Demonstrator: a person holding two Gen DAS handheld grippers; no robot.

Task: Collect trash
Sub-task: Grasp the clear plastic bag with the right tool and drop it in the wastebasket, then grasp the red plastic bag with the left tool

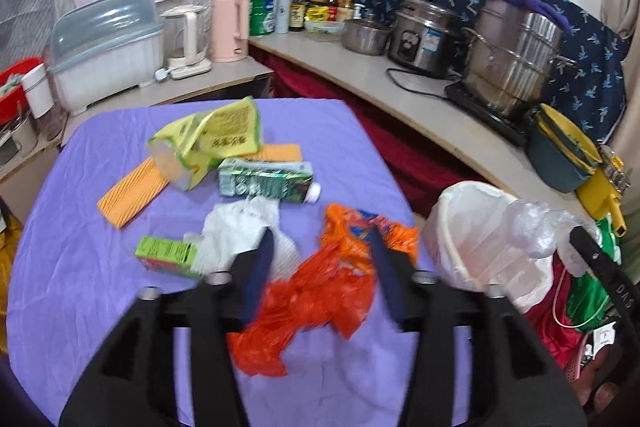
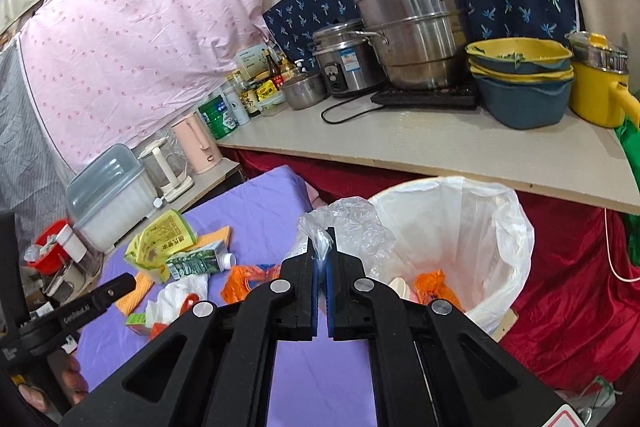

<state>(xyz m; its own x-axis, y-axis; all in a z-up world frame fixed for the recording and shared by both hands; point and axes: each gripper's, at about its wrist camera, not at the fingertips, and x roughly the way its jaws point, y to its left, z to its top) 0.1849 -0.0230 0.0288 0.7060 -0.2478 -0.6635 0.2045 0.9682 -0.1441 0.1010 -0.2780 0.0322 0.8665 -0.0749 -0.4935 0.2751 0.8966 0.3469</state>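
Two grippers share the job: right gripper pinches a clear plastic bag beside the bin, ready to release inside; left gripper, spread apart, hovers over the orange bag on the table

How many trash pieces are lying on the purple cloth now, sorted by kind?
Plastic bags or wrappers: 3 — yellow-green bag, white bag, orange bag
Cartons: 2 — green-and-white carton, small green box
Orange corrugated pieces: 2 —
Total: 7
The clear bag in the right claw is not counted.
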